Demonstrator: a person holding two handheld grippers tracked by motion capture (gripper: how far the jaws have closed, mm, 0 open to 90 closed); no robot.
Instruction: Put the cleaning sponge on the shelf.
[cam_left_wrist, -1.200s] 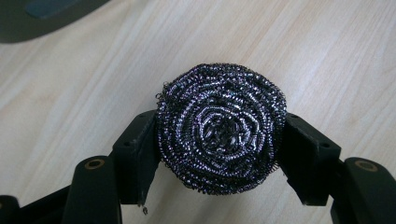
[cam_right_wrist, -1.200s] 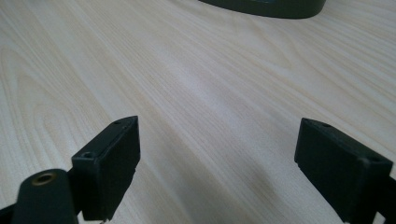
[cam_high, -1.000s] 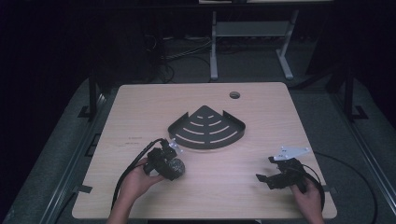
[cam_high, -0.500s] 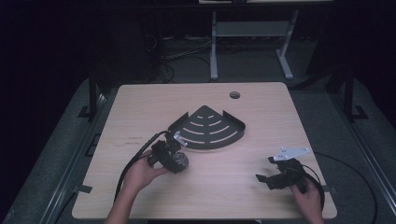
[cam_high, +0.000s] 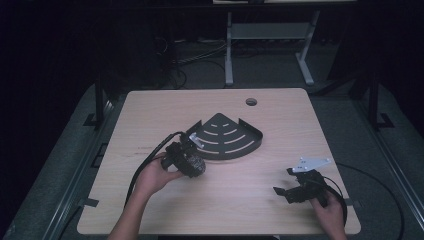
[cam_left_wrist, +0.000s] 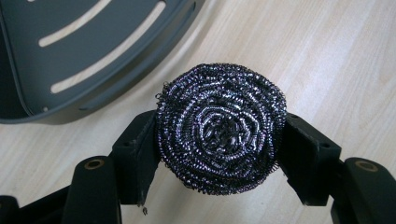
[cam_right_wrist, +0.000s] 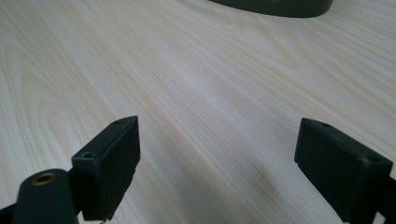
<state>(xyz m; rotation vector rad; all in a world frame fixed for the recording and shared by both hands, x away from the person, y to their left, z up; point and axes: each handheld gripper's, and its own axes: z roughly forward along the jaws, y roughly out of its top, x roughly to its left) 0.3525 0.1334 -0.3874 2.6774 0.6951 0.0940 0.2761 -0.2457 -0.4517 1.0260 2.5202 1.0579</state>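
A round steel-wool scourer sits squeezed between the jaws of my left gripper, which is shut on it. In the high view that gripper holds the scourer just above the table, beside the front left edge of a dark fan-shaped slotted tray. The tray's rim lies close behind the scourer in the left gripper view. My right gripper rests near the table's front right corner, open, with only bare wood between its jaws.
The light wooden table has a round cable hole at the back right. A black cable trails from the left gripper toward the front edge. A metal stand is on the dark floor behind the table.
My left gripper has lifted with the scourer and moved a little right and back, closer to the tray. The right gripper has stayed in place.
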